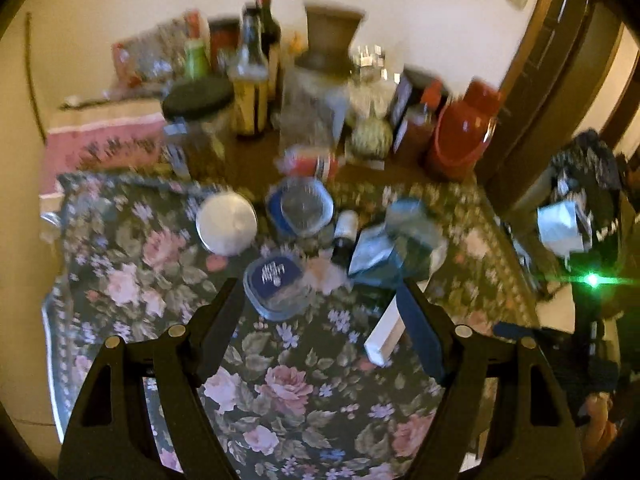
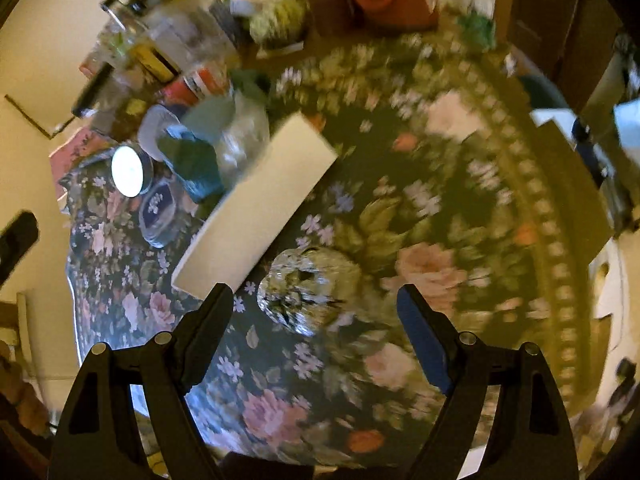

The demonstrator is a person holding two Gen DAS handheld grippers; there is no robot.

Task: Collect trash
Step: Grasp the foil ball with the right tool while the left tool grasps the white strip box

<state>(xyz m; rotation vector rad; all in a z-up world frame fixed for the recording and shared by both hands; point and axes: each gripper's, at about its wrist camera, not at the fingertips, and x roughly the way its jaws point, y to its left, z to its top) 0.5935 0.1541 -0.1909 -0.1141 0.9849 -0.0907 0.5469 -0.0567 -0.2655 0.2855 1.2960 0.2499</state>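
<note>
The crumpled foil ball [image 2: 308, 292] is the piece of trash your coming move turns on. It lies on the floral tablecloth [image 2: 400, 208], right in the gap between the spread fingers of your right gripper [image 2: 316, 300] and a little ahead of them, slightly nearer the left finger than the blue-padded one. It is roughly round, so it has no long axis to line up with; any closing line should work. The right hand is clearly the nearer one to it.

Just beside the ball, on its upper-left in the right wrist view, lies a long white box [image 2: 256, 200] whose near end sits close to your left fingertip; its long axis runs diagonally away from the ball toward the clutter. You risk clipping that end as you close.

Your right gripper points steeply down at the cloth, jaws wide apart and gripping nothing. Your left gripper [image 1: 320, 292] is also released and empty, tilted down over the cloth, with a small clear lidded container [image 1: 280, 284] just ahead between its fingers and the same white box [image 1: 386, 330] by its blue pad. The foil ball is not visible from that side.
</note>
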